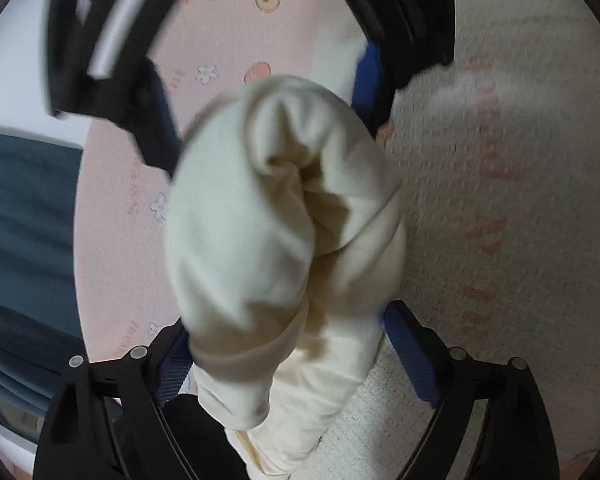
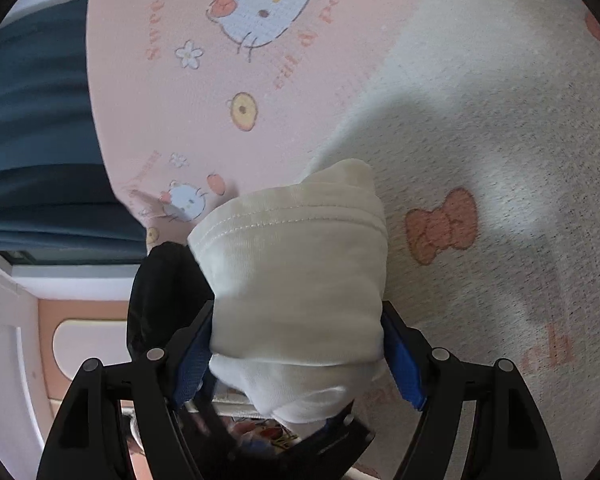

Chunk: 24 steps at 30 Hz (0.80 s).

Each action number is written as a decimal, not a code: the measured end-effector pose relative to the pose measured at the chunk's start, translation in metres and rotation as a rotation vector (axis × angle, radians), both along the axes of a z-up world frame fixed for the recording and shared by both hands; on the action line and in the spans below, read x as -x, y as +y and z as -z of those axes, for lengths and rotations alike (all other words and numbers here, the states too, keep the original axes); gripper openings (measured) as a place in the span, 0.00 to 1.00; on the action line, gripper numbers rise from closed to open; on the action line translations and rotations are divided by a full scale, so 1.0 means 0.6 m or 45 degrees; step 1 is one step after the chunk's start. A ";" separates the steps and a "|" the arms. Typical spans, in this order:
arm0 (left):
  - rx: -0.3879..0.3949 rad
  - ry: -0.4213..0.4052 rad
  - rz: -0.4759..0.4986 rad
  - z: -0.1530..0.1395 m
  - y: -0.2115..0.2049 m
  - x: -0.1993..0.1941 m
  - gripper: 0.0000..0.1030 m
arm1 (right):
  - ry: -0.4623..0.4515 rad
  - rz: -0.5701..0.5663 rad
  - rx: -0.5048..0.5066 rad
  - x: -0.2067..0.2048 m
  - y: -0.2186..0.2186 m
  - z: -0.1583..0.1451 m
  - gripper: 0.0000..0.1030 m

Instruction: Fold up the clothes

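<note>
A cream-white garment [image 1: 276, 240] is bunched and rolled between both grippers, lifted above the bed. My left gripper [image 1: 284, 344] is shut on its lower end; the cloth hides the fingertips. My right gripper [image 1: 268, 92] appears at the top of the left wrist view, facing mine, closed on the far end of the bundle. In the right wrist view the right gripper [image 2: 298, 344] is shut on a folded, hemmed wad of the garment [image 2: 296, 272], which fills the gap between the blue pads [image 2: 404, 364]. The left gripper's black frame shows below it.
A pink and white Hello Kitty bedsheet [image 2: 460, 120] lies under both grippers. A dark blue curtain or cloth [image 2: 32, 120] hangs at the left. White and peach furniture [image 2: 16, 340] stands at the lower left past the bed's edge.
</note>
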<state>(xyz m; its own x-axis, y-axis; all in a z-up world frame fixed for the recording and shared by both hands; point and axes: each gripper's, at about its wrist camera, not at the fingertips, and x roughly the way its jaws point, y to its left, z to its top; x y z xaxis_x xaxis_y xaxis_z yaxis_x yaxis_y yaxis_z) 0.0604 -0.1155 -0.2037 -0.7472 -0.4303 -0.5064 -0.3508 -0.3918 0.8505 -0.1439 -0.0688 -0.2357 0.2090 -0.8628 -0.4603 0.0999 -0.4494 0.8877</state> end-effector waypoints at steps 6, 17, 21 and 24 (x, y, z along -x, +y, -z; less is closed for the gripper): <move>-0.422 -0.157 -0.194 -0.027 -0.056 0.034 0.83 | -0.050 -0.004 0.007 0.000 -0.003 0.011 0.77; -0.748 -0.239 -0.379 -0.044 -0.098 0.065 0.84 | -0.219 0.169 0.064 0.033 0.025 0.069 0.83; -0.736 -0.235 -0.372 -0.048 -0.094 0.063 0.84 | -0.177 0.183 0.076 0.035 0.015 0.069 0.82; -0.688 -0.200 -0.367 -0.065 -0.085 0.051 0.84 | -0.095 0.149 0.032 0.031 0.007 0.051 0.76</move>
